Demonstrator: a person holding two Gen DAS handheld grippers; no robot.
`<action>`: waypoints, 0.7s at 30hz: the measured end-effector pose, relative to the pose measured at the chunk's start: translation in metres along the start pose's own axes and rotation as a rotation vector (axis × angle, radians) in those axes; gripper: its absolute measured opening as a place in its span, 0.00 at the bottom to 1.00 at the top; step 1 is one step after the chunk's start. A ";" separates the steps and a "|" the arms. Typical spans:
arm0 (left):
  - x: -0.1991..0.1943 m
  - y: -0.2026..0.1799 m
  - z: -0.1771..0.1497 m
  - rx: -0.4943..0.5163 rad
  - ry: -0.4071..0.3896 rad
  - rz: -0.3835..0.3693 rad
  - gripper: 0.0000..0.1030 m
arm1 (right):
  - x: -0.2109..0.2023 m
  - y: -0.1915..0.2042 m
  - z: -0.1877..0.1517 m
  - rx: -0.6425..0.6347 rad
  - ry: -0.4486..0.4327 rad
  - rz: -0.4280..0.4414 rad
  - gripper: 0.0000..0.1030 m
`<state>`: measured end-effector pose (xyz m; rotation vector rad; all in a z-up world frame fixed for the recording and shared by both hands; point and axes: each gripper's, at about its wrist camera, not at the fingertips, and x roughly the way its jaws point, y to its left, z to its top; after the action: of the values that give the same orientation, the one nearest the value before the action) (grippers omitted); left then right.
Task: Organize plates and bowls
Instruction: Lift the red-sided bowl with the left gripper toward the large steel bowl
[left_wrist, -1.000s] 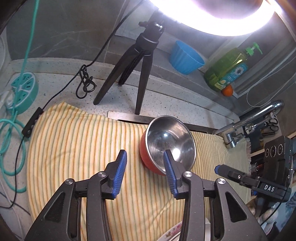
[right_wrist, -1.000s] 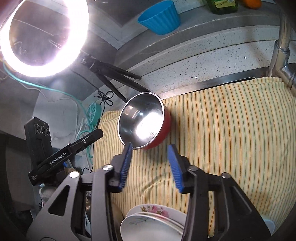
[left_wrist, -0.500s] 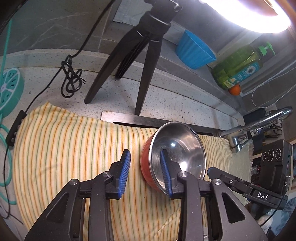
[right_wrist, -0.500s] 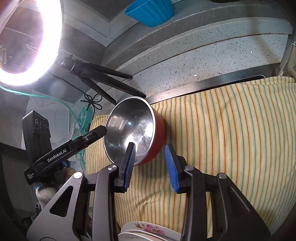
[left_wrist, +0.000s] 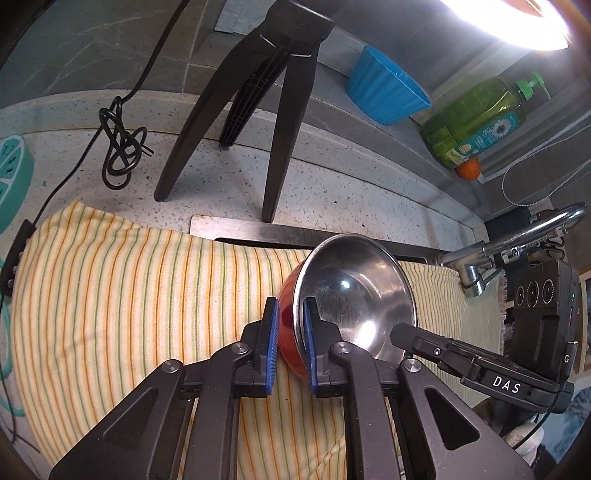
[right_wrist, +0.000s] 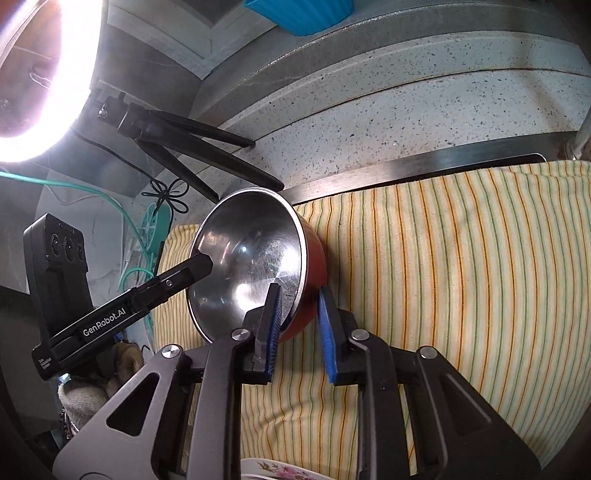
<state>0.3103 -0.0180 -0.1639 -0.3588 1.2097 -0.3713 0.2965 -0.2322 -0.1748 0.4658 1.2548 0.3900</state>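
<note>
Pinching opposite rims of the tilted red bowl (left_wrist: 354, 299), left claw (left_wrist: 290, 332) clamped and right claw (right_wrist: 299, 317) nearly clamped, risks steel slipping onto the striped cloth (left_wrist: 129, 295).

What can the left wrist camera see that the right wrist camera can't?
Only the left wrist view shows the green soap bottle, a small orange thing beside it, and the shiny faucet.

Only the right wrist view shows the edge of a flowered plate at the bottom.

Both show the red bowl with its shiny metal inside, tilted on the striped yellow cloth. The left tool and the right tool each straddle its rim. Both also show the blue bowl, the black tripod and the bright ring light.
</note>
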 end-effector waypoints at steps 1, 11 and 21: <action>0.000 0.000 -0.001 0.003 0.000 0.002 0.11 | 0.000 0.000 0.000 -0.002 0.000 -0.001 0.19; -0.017 -0.004 -0.008 0.004 -0.024 -0.002 0.11 | -0.012 0.011 -0.006 -0.026 -0.005 -0.005 0.19; -0.059 -0.002 -0.032 -0.024 -0.091 -0.013 0.11 | -0.035 0.035 -0.031 -0.085 0.002 0.037 0.19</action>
<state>0.2619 0.0051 -0.1233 -0.4004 1.1236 -0.3483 0.2564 -0.2176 -0.1352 0.4169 1.2278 0.4733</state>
